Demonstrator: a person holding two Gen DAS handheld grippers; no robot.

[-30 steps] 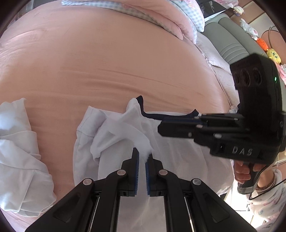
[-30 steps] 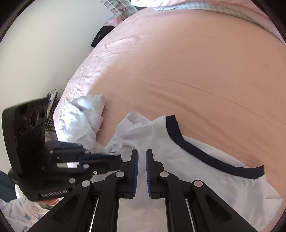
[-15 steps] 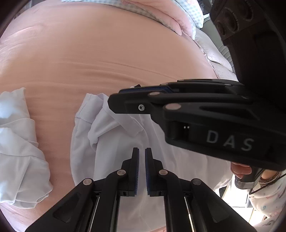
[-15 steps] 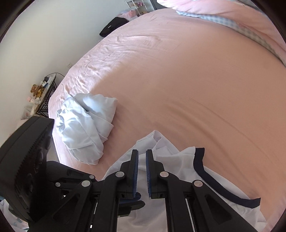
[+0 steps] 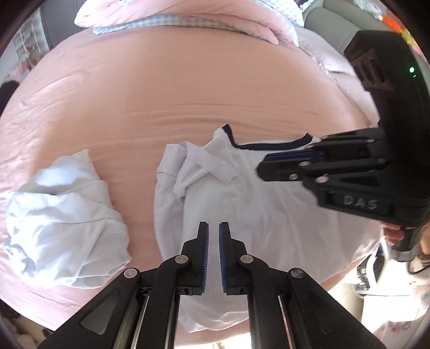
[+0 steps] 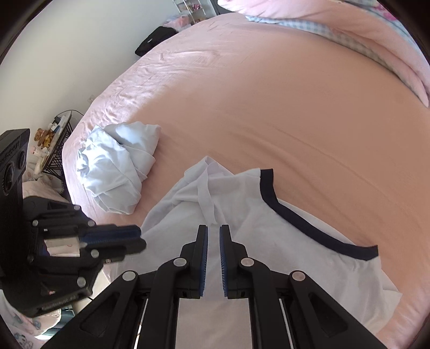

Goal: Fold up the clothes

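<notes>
- White garment (image 5: 258, 204) with dark navy trim (image 6: 295, 214) spread on the pink bed (image 5: 188, 94), near the bed's front edge, one sleeve flopped over its top left part.
- Left gripper (image 5: 213, 233) poised above the garment's lower middle; fingers (image 5: 203, 241) close together with a narrow gap, nothing between them.
- Right gripper (image 6: 213, 236) likewise over the white cloth, fingers (image 6: 224, 241) nearly closed, narrow slit, clamped on nothing.
- Crumpled pale-blue garment (image 5: 61, 214) lying apart on the bed, left of the white one.
- Folded pink quilt (image 5: 188, 16) at the bed's far end.
- A hand (image 5: 392, 233) around the right gripper's handle at the right edge of the left wrist view.
</notes>
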